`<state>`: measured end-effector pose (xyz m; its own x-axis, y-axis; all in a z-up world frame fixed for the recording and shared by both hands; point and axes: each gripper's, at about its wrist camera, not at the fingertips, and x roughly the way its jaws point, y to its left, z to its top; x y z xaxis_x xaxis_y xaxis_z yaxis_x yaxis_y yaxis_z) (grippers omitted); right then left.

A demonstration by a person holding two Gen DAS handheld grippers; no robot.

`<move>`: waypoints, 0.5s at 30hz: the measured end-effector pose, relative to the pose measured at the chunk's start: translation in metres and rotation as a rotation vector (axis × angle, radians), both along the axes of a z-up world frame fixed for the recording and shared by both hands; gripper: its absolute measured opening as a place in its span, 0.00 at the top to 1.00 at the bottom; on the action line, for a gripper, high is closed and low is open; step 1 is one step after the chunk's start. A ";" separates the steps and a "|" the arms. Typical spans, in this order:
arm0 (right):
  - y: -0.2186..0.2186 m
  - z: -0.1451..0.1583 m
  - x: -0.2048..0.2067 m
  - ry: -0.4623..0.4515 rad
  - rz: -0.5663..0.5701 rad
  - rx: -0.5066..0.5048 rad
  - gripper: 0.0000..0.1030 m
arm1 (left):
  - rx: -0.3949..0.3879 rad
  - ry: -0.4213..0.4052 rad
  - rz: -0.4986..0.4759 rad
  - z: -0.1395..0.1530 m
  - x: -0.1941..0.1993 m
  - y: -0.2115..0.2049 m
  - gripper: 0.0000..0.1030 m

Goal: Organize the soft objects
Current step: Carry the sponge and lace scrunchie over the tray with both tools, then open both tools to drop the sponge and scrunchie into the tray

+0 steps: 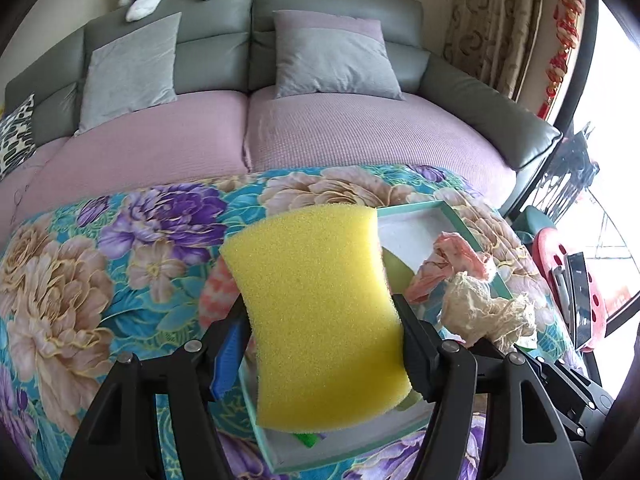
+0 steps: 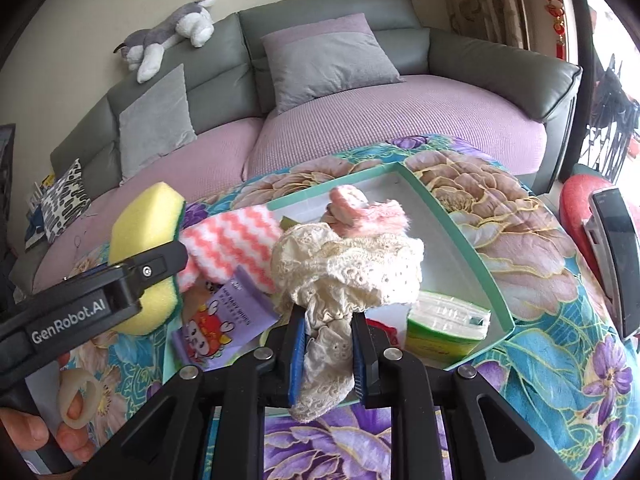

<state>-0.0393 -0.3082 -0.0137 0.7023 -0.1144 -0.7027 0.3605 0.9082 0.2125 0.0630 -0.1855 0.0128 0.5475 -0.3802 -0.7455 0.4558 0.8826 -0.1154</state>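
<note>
We judge loading underway: left gripper [image 1: 322,320] jaws clamp the yellow foam sponge [image 1: 320,312], right gripper [image 2: 326,354] jaws pinch the cream lace cloth [image 2: 348,268], and both next need lowering into the shallow teal-rimmed white box [image 2: 464,232].

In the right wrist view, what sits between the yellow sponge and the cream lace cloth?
The pink zigzag cloth lies between the sponge and the lace cloth; right wrist view.

Bright daylight from the window [image 1: 616,128] at right, blown out to white glare. Soft shadows. Strong fisheye bending and dark corners. Sharp focus throughout both views.
</note>
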 end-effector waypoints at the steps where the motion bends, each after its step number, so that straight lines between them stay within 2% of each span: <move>1: -0.003 -0.001 0.000 0.000 -0.008 -0.001 0.79 | 0.001 -0.002 -0.007 -0.001 0.001 -0.005 0.32; 7: -0.017 -0.009 0.002 0.007 -0.020 0.018 0.79 | 0.010 0.007 -0.029 -0.009 0.006 -0.021 0.30; 12: -0.020 -0.012 0.004 0.017 -0.015 0.020 0.77 | 0.019 0.008 -0.030 -0.008 0.006 -0.023 0.21; 15: -0.020 -0.012 0.004 0.019 -0.013 0.017 0.76 | 0.032 -0.002 -0.027 -0.005 0.002 -0.019 0.20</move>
